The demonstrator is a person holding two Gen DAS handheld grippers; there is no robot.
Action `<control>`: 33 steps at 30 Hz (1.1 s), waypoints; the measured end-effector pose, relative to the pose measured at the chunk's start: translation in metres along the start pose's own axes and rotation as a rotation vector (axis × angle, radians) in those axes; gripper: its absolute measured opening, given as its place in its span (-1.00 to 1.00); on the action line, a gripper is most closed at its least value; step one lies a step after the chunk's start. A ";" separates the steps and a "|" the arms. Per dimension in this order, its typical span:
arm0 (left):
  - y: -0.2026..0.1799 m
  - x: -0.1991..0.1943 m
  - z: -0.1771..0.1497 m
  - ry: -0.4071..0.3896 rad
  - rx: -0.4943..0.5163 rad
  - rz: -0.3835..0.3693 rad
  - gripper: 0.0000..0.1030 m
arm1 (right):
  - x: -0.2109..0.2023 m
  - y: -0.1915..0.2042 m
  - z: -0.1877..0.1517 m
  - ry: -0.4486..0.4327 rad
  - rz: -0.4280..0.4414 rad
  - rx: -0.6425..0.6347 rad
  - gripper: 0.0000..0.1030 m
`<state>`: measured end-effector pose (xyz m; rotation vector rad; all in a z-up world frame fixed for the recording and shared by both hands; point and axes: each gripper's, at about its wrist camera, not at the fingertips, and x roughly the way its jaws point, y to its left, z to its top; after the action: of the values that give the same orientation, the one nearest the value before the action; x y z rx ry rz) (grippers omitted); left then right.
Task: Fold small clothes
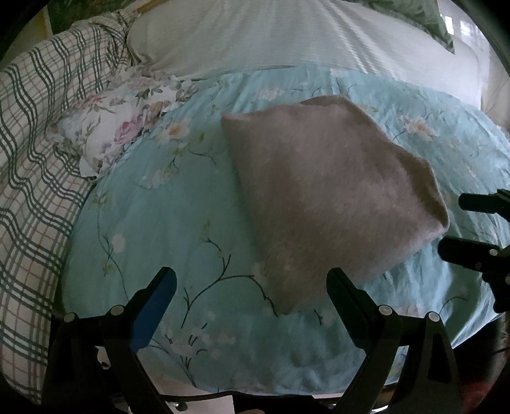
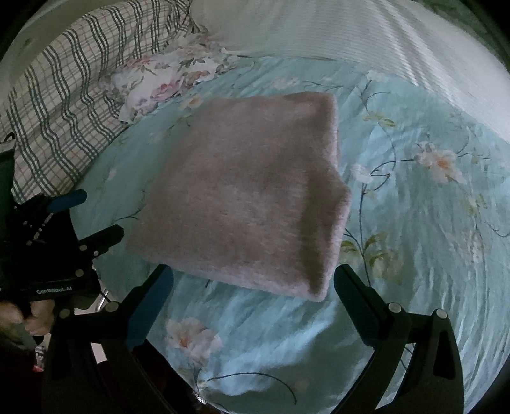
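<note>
A fuzzy pale pink garment (image 1: pixel 322 197) (image 2: pixel 248 197) lies folded into a thick square on the light blue floral bedspread (image 1: pixel 153 210) (image 2: pixel 414 223). My left gripper (image 1: pixel 251 280) hovers open just short of its near corner, with nothing between the fingers. My right gripper (image 2: pixel 253 277) is open too, its fingers straddling the near edge of the folded piece without touching it. In the left wrist view the right gripper (image 1: pixel 452 223) shows at the right edge beside the garment. In the right wrist view the left gripper (image 2: pixel 95 216) shows at the left edge.
A crumpled white cloth with pink flowers (image 1: pixel 118 127) (image 2: pixel 172 79) lies at the back left. A green-checked blanket (image 1: pixel 35 159) (image 2: pixel 70 102) runs along the left side. A white ribbed cover (image 1: pixel 255 35) (image 2: pixel 318 28) spreads behind. A hand (image 2: pixel 28 315) grips the left tool.
</note>
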<state>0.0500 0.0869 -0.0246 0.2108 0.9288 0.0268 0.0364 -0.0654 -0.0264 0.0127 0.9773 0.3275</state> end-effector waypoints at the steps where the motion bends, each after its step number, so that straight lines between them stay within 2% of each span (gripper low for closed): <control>1: 0.000 0.000 0.001 -0.001 -0.001 -0.002 0.86 | 0.000 0.001 0.001 -0.001 -0.002 -0.002 0.96; 33: 0.003 0.002 0.007 -0.002 -0.027 -0.034 0.86 | -0.001 -0.007 0.012 -0.013 0.004 -0.005 0.96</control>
<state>0.0568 0.0889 -0.0212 0.1699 0.9298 0.0078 0.0479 -0.0707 -0.0201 0.0127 0.9636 0.3331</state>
